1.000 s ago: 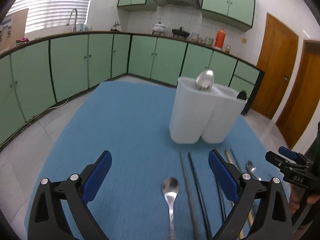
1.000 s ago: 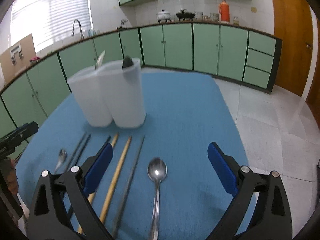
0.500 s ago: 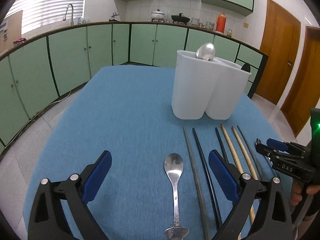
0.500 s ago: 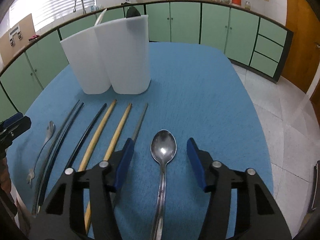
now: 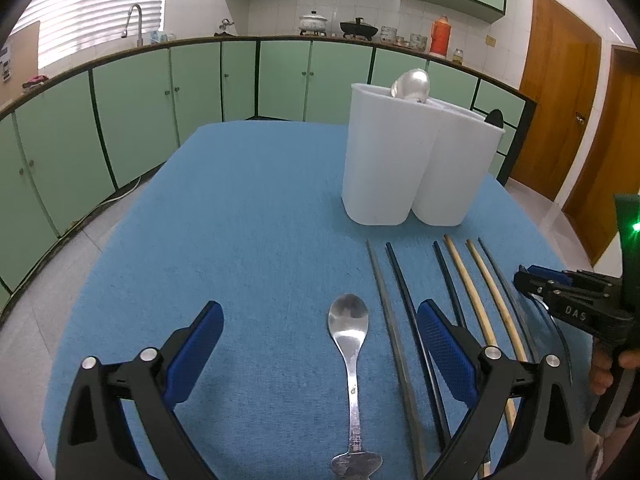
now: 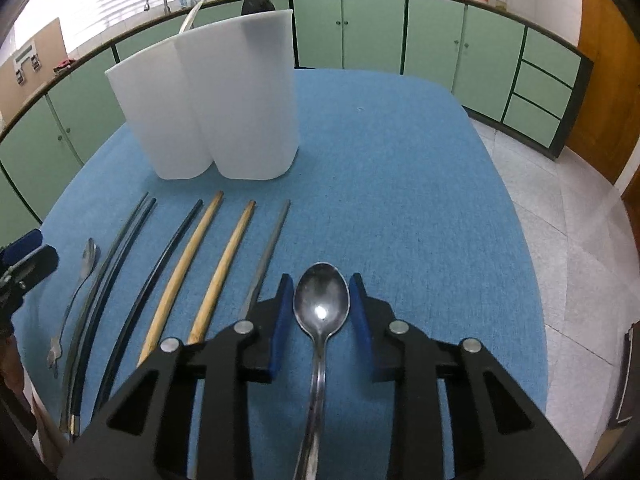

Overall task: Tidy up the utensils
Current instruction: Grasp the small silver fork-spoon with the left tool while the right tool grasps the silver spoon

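Note:
Two metal spoons lie on the blue table. One spoon (image 5: 348,320) rests between the wide-apart fingers of my left gripper (image 5: 319,310), which is open and not touching it. The other spoon (image 6: 322,304) has its bowl between the blue pads of my right gripper (image 6: 320,280); those jaws are closing, the pads flank the bowl closely, and I see no firm press. The right gripper (image 5: 534,278) also shows at the right edge of the left wrist view. Several chopsticks (image 6: 224,264), black, wooden and grey, lie in a row between the spoons.
A white two-compartment holder (image 5: 400,168) stands beyond the chopsticks, with a spoon bowl (image 5: 412,84) and a black utensil tip (image 5: 495,118) sticking out. The blue table (image 6: 400,168) ends at a tiled floor on the right. Green cabinets ring the room.
Both grippers have come down closer to the table. The right gripper's jaws have narrowed from wide apart to close around the spoon's bowl. The left jaws stay wide.

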The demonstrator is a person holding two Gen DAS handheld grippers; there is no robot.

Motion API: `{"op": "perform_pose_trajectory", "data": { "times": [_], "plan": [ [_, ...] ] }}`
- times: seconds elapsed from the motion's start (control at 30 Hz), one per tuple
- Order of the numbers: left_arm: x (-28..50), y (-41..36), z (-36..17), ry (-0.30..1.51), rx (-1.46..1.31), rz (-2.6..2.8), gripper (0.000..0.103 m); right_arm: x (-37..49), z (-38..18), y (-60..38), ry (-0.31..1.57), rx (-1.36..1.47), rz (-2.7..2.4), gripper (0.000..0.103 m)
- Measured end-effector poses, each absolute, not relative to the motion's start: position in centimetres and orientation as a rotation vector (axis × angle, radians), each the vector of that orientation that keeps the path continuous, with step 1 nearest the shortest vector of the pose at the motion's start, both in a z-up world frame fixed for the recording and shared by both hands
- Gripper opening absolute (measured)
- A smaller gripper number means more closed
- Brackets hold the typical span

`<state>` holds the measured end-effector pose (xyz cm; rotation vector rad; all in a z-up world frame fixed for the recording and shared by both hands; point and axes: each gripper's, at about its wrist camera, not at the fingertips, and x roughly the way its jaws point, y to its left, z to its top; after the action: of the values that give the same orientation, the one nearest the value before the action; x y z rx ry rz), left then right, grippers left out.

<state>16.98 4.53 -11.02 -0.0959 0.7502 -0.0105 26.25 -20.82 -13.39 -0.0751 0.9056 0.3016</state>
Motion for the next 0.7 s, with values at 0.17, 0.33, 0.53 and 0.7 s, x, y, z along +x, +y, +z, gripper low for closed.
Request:
{"op": "perform_pose_trajectory", "data": {
  "times": [0.17,0.33,0.53,0.7],
  "plan": [
    [17.4,4.2,-11.5,0.766,-0.077,-0.008,0.094,25.4,-12.9,-21.7,0.887,-0.061,0.302,0.028],
    [18.4,4.2,-11.9,0.782,-0.066,0.003,0.089,24.8,-12.6,-22.3,0.873,-0.054,0.315,0.028],
    [19.4,4.0,-12.3,0.816,-0.054,-0.020,0.078,24.6,-12.6,-22.7,0.868,-0.045,0.316,0.028],
    [19.7,4.1,-13.0,0.850,-0.056,-0.030,0.057,24.6,-12.7,-22.7,0.872,-0.047,0.318,0.028]
  ]
}}
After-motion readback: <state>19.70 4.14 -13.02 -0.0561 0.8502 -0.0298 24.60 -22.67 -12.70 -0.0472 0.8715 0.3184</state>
